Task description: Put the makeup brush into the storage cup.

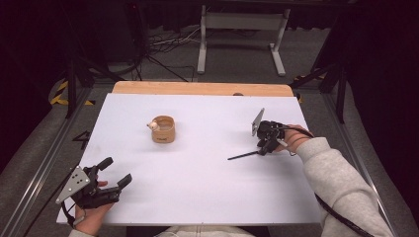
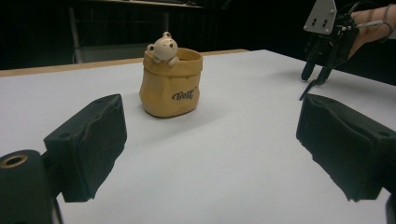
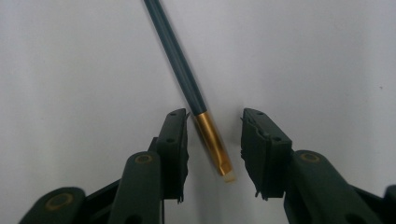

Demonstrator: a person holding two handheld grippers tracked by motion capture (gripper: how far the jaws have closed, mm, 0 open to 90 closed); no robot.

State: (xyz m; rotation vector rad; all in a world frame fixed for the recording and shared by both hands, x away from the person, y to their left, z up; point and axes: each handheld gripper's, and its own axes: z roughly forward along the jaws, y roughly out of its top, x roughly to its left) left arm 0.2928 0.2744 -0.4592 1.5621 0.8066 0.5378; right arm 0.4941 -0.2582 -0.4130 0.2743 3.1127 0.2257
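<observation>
**Brush between the right jaws**

A white table (image 1: 197,187) stands in a dark room. Near its right edge, the right gripper (image 3: 215,140) brackets a dark, gold-banded brush (image 3: 187,84), jaws narrowed, pads not pressing. The left gripper (image 1: 111,174) gapes empty at the near-left corner.

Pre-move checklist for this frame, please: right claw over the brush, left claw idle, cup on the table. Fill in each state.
1. Brush lies between the jaws of the right claw: ok.
2. Pads pressing on the brush: not ok, gaps show on both sides.
3. Jaws straddle the gold ferrule end, not the dark handle: ok.
4. Left claw open and holding nothing: ok.
5. Bear cup upright, apart from both claws: ok.
6. Cup's inside free: cannot tell.
</observation>
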